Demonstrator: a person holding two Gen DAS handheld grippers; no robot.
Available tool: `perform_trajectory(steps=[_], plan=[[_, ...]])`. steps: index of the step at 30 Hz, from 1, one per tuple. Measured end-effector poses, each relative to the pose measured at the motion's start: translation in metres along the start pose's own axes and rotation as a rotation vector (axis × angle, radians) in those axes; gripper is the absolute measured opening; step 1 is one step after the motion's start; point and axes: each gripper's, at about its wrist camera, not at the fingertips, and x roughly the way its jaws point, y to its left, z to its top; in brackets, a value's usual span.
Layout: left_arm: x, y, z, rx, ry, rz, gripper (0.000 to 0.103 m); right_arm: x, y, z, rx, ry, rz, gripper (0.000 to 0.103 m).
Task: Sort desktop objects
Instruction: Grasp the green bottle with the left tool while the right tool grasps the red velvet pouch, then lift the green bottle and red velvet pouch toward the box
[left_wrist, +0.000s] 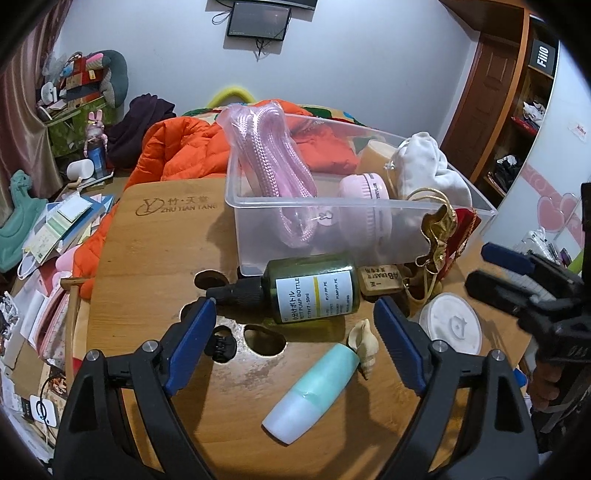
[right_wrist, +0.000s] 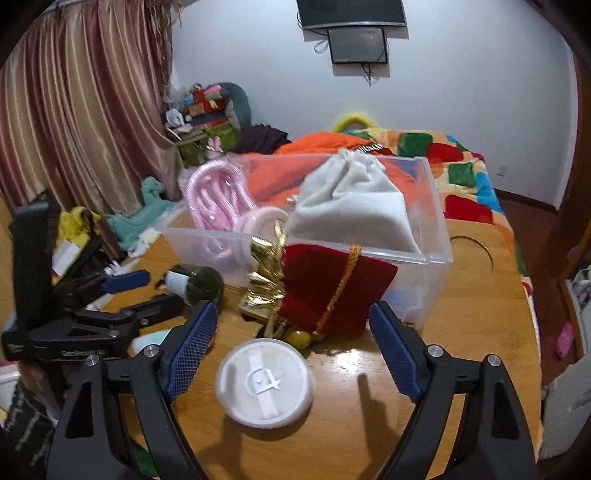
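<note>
Green pump bottle (left_wrist: 314, 290) laid flat against the clear bin's (left_wrist: 236, 192) near wall, left gripper (left_wrist: 295, 325) spread wide around nothing, white round lid (right_wrist: 264, 384) framed by the spread, empty right gripper (right_wrist: 291, 332), bare tabletop (right_wrist: 480, 314) left toward its right edge

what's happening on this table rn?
A person is sorting desk clutter into a clear bin with two handheld grippers. The left gripper, jaws open, hovers over the green pump bottle. The right gripper, jaws open and empty, hovers over the round white container. Nothing is held.
</note>
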Motion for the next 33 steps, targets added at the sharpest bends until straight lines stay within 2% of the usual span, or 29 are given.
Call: perform_trajectory(steps=[3, 5, 7, 12, 17, 19, 20, 25, 27, 33], plan=[[0.004, 0.000, 0.000, -0.001, 0.008, 0.002, 0.088, 0.008, -0.006, -0.008, 0.001, 0.022, 0.009, 0.081], [0.006, 0.000, 0.000, -0.004, 0.014, 0.004, 0.088, 0.011, -0.008, -0.012, 0.003, 0.036, 0.007, 0.065], [0.008, 0.000, 0.001, -0.009, 0.018, 0.000, 0.088, 0.015, -0.012, -0.012, 0.007, 0.050, 0.004, 0.054], [0.013, -0.002, 0.004, -0.021, 0.025, -0.007, 0.088, 0.019, -0.022, -0.009, 0.037, 0.062, 0.045, 0.041], [0.017, -0.003, 0.007, -0.042, 0.026, -0.005, 0.087, 0.022, -0.025, -0.006, 0.046, 0.057, 0.042, 0.019], [0.017, -0.003, 0.007, -0.050, 0.021, -0.008, 0.085, 0.019, -0.026, -0.004, 0.052, 0.039, 0.043, 0.018], [0.018, -0.003, 0.007, -0.049, 0.020, -0.006, 0.079, 0.018, -0.026, -0.003, 0.049, 0.032, 0.046, 0.015], [0.017, -0.005, 0.007, -0.047, 0.016, 0.005, 0.079, 0.022, -0.020, 0.002, 0.018, 0.023, 0.041, 0.009], [0.016, -0.006, 0.007, -0.049, 0.011, 0.000, 0.072, 0.021, -0.017, 0.003, 0.011, 0.015, 0.042, 0.007], [0.009, -0.005, 0.009, -0.051, -0.018, 0.006, 0.072, 0.005, -0.015, 0.008, 0.022, -0.033, 0.086, 0.006]])
